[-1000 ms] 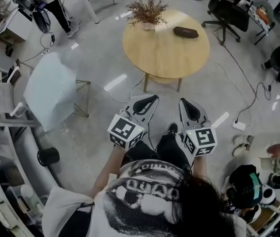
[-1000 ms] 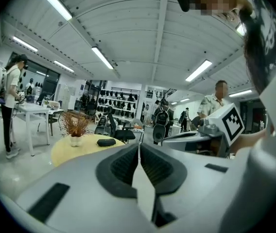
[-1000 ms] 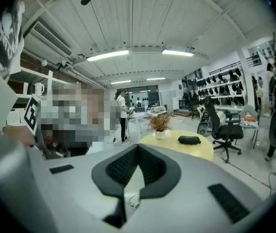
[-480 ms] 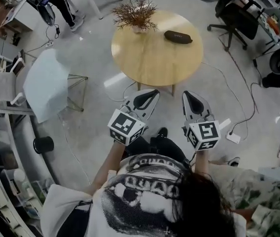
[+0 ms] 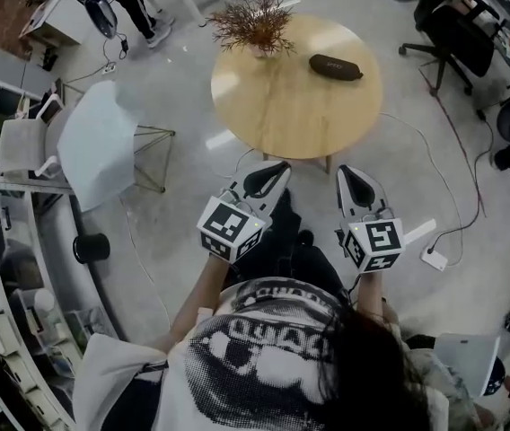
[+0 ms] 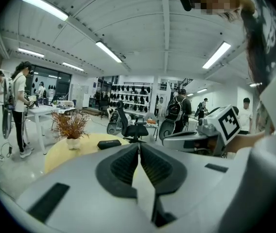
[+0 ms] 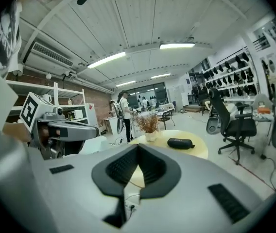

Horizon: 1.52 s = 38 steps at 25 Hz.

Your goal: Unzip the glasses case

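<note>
At the upper centre of the head view, the dark glasses case lies on the round desk, right of a dried plant — well apart from both grippers. At mid-frame, the left tongs and right tongs are pressed together, empty.

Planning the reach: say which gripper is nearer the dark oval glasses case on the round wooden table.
Right. The right gripper is almost in line with the dark oval glasses case; the left gripper sits off to its left.
</note>
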Each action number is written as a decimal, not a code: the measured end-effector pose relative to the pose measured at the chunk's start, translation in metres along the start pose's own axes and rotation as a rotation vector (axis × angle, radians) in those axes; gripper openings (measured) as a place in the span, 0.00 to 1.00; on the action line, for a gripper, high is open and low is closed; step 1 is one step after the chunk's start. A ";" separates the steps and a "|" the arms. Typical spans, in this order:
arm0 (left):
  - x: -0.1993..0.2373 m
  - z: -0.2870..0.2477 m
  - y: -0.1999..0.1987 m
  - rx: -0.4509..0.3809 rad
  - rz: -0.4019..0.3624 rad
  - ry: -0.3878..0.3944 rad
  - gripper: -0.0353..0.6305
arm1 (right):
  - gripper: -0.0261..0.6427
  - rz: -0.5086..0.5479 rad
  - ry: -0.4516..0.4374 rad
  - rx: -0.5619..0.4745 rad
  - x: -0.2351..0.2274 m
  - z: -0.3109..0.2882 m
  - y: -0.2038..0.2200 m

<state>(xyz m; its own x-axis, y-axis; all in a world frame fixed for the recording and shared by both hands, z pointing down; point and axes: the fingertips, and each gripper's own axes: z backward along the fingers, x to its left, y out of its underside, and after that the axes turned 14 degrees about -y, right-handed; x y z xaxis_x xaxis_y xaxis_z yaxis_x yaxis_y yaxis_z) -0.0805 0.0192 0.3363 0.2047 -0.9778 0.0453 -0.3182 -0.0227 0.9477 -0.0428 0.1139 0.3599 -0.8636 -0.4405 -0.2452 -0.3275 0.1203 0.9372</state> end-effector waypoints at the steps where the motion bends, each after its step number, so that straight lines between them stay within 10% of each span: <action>1: 0.002 -0.003 0.002 0.009 0.004 -0.002 0.08 | 0.03 -0.006 -0.003 0.006 -0.002 -0.002 0.002; 38: 0.109 -0.226 0.000 0.091 0.031 0.151 0.09 | 0.04 0.037 0.041 0.270 -0.182 -0.161 -0.029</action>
<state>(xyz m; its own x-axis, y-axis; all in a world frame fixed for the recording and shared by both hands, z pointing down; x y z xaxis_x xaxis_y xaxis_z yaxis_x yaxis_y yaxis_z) 0.1508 -0.0404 0.4130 0.3285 -0.9359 0.1274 -0.4073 -0.0186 0.9131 0.1858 0.0471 0.4176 -0.8625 -0.4665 -0.1962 -0.3908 0.3676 0.8439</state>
